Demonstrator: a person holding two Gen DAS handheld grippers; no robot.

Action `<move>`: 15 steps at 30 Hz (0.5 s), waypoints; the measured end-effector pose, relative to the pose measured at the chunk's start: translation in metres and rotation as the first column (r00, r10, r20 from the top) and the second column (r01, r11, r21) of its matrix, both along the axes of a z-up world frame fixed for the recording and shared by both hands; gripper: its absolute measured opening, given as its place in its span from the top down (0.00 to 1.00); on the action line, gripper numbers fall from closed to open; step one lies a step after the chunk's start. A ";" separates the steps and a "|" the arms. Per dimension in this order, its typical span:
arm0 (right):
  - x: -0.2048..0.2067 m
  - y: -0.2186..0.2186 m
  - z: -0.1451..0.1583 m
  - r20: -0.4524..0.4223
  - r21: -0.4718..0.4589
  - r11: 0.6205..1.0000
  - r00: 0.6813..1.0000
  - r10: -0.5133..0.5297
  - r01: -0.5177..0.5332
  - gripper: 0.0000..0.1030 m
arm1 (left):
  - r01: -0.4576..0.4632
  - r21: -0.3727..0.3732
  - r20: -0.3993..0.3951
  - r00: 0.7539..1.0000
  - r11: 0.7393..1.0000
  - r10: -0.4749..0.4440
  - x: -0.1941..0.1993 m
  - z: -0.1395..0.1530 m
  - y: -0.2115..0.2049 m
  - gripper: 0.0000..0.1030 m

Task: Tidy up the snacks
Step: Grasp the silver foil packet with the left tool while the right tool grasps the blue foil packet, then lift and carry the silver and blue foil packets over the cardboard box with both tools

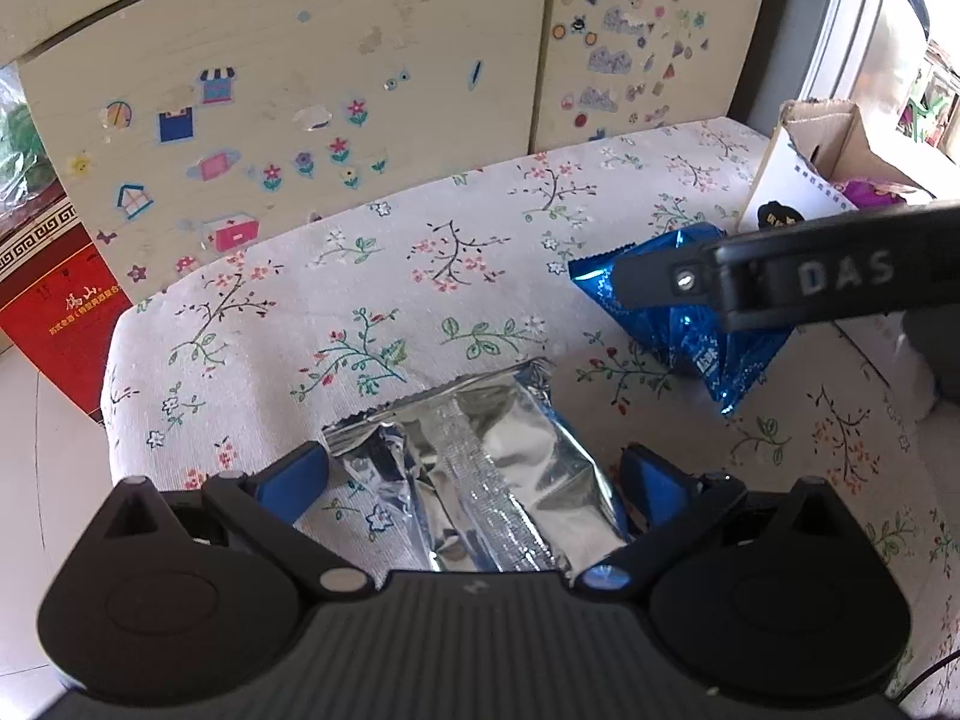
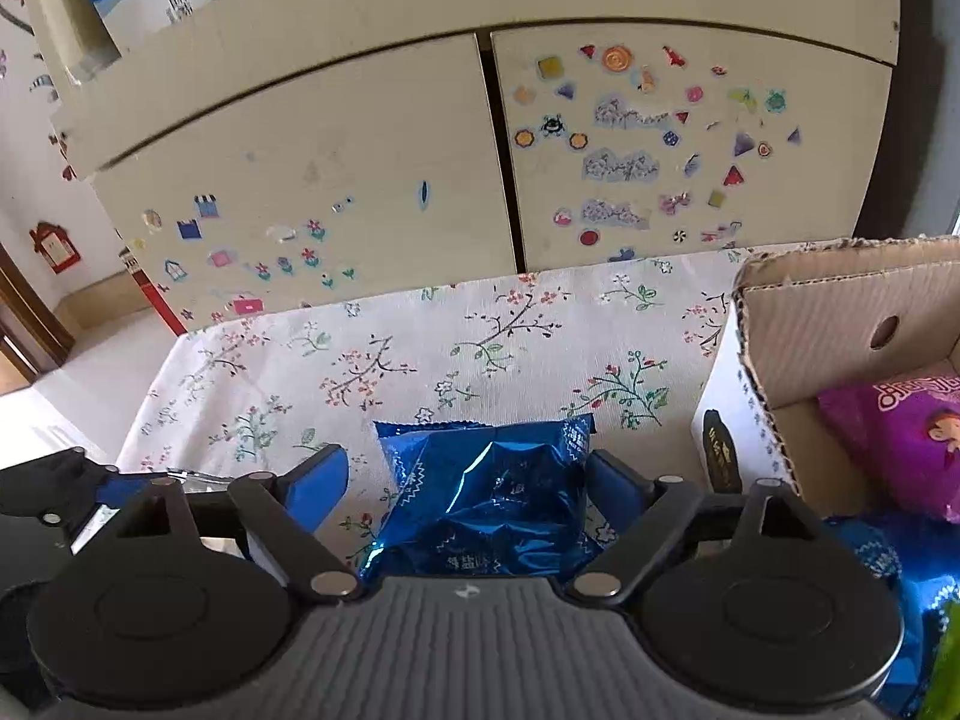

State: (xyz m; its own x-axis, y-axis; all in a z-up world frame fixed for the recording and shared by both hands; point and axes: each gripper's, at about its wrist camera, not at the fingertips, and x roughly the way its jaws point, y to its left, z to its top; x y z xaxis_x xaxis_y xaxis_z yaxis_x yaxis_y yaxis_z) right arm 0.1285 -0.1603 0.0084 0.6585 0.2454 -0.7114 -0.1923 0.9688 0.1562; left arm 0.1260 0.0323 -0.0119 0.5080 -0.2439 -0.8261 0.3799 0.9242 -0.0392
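Note:
A silver foil snack packet lies flat on the floral tablecloth. My left gripper stands open around it, one blue finger at each side edge, pads not squeezing it. A crinkled blue snack packet rests further right on the cloth. Around that one my right gripper is open, with a gap at its left finger and the right finger close against the packet. In the left wrist view the blue packet is partly hidden behind the right gripper's black side.
An open cardboard box stands at the table's right end with a purple snack bag and another blue packet inside. Behind the table is a sticker-covered cabinet. A red carton sits on the floor at left.

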 end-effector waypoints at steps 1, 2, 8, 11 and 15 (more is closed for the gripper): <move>0.001 0.001 -0.002 -0.001 -0.006 1.000 1.000 -0.002 0.002 0.13 | -0.006 0.001 -0.006 1.000 1.000 0.006 0.002 0.000 -0.001 0.00; 0.003 0.001 -0.004 -0.006 -0.011 1.000 1.000 -0.002 0.002 0.15 | -0.013 0.003 -0.014 1.000 1.000 0.013 0.003 0.001 -0.001 0.00; 0.003 0.003 -0.011 -0.020 -0.048 0.999 1.000 0.016 -0.017 0.31 | -0.034 0.007 -0.016 0.999 0.999 0.034 0.006 0.001 -0.004 0.07; -0.001 0.005 -0.007 -0.012 -0.073 0.997 1.000 0.027 -0.028 0.34 | -0.037 -0.001 -0.014 0.999 0.999 0.037 0.005 0.007 -0.004 0.25; -0.009 0.004 0.003 0.007 -0.065 0.997 0.999 0.032 -0.031 0.34 | -0.066 -0.009 -0.012 0.998 0.998 0.066 -0.002 0.011 -0.004 0.31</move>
